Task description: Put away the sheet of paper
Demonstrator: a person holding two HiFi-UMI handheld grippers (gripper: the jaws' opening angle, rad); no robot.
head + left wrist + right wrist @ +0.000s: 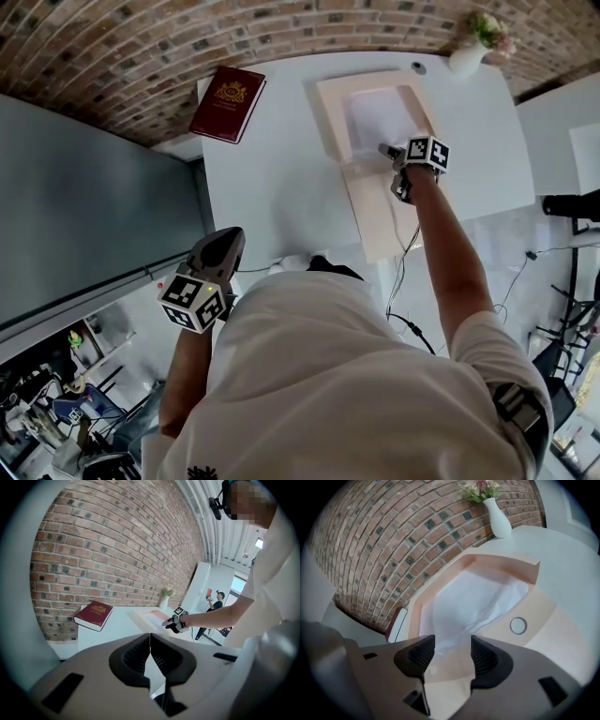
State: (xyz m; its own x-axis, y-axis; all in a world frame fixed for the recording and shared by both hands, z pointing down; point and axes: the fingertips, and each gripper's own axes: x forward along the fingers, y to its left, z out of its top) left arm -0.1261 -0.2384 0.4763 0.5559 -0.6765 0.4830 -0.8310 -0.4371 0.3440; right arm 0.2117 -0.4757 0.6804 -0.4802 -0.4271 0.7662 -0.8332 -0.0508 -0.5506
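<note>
A white sheet of paper [473, 602] lies inside an open pale pink box folder [501, 564] on the white table. In the head view the paper [377, 114] fills the folder's tray [328, 105]. My right gripper [387, 151] hovers over the tray's near edge. Its jaws [452, 644] stand open, the pads touch nothing, and the paper's near edge lies just beyond them. My left gripper [228, 242] is held back at the table's front left, shut and empty; its tips [150, 638] meet.
The folder's flap [380, 220] with a round snap [518, 625] lies toward me. A dark red book [228, 103] rests at the table's far left and a white vase of flowers [469, 54] at the far right. A brick wall [141, 56] backs the table.
</note>
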